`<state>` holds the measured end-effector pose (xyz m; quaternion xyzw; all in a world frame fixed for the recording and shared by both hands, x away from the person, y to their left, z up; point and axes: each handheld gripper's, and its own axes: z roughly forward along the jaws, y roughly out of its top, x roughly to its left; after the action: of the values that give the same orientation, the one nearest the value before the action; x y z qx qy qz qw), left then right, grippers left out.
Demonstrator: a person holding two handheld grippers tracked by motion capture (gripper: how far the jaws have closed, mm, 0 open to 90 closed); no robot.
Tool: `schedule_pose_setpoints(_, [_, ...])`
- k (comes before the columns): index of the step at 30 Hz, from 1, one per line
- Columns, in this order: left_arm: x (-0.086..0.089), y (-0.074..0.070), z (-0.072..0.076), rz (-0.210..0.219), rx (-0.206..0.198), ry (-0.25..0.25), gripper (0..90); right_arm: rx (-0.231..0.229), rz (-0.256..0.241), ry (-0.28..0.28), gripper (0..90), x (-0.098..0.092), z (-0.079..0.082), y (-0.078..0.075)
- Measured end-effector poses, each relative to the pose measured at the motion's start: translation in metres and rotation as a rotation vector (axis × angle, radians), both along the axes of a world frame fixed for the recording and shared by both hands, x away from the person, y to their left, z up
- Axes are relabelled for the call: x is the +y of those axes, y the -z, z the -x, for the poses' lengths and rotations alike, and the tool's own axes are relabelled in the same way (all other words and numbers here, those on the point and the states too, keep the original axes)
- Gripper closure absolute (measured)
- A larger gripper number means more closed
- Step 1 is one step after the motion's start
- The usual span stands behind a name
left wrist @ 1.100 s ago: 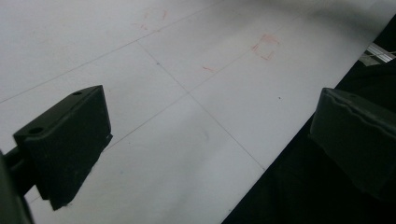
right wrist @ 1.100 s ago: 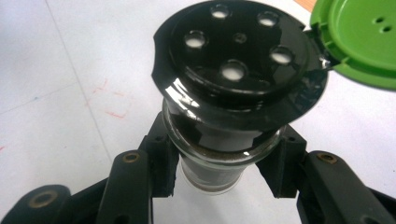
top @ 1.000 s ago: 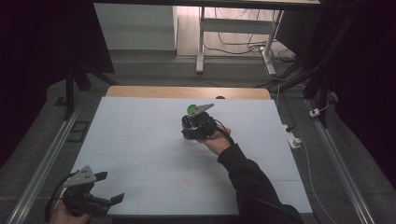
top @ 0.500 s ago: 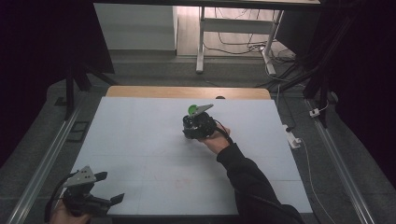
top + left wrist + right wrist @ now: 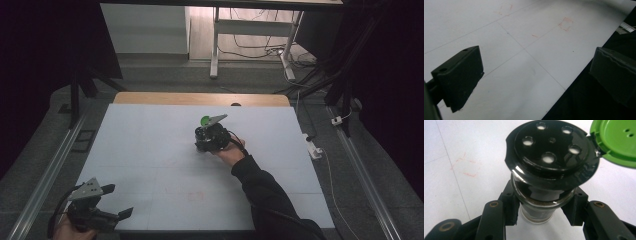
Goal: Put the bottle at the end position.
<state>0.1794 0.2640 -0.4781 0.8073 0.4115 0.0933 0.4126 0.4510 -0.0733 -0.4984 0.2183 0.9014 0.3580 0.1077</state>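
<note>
We note a white table sheet (image 5: pixel 150 150) marked with thin grid lines and faint red scribbles (image 5: pixel 565 23) — wooden edge (image 5: pixel 200 98) at the far side, a white power strip (image 5: pixel 313 148) just right, cables (image 5: pixel 260 50) on the floor beyond.

Worktop (image 5: pixel 150 150) was open white sheet almost everywhere, free passage across the left half, the middle and the near right. One obstacle stood mid-worktop, slightly toward the far edge: right tongs (image 5: pixel 207 137) clamped on a jar (image 5: pixel 541 207), its green lid (image 5: pixel 205 120) flipped open, with the person's sleeve (image 5: pixel 265 195) running back to the near edge and blocking that diagonal. Left tongs (image 5: pixel 117 202) sat spread wide at the near-left corner, nothing between the jaws.
</note>
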Motion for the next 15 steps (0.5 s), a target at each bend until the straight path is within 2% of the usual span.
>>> schedule_pose_setpoints(12, [-0.0001,0.0001,-0.0001,0.0,0.001,0.002,0.0,-0.006,-0.005,0.004,51.5,-0.0013,0.0016,0.0011])
schedule_pose_setpoints(15, [-0.0001,0.0001,-0.0001,0.0,0.002,0.002,0.0,-0.001,-0.011,0.011,47.2,-0.0008,0.0021,0.0])
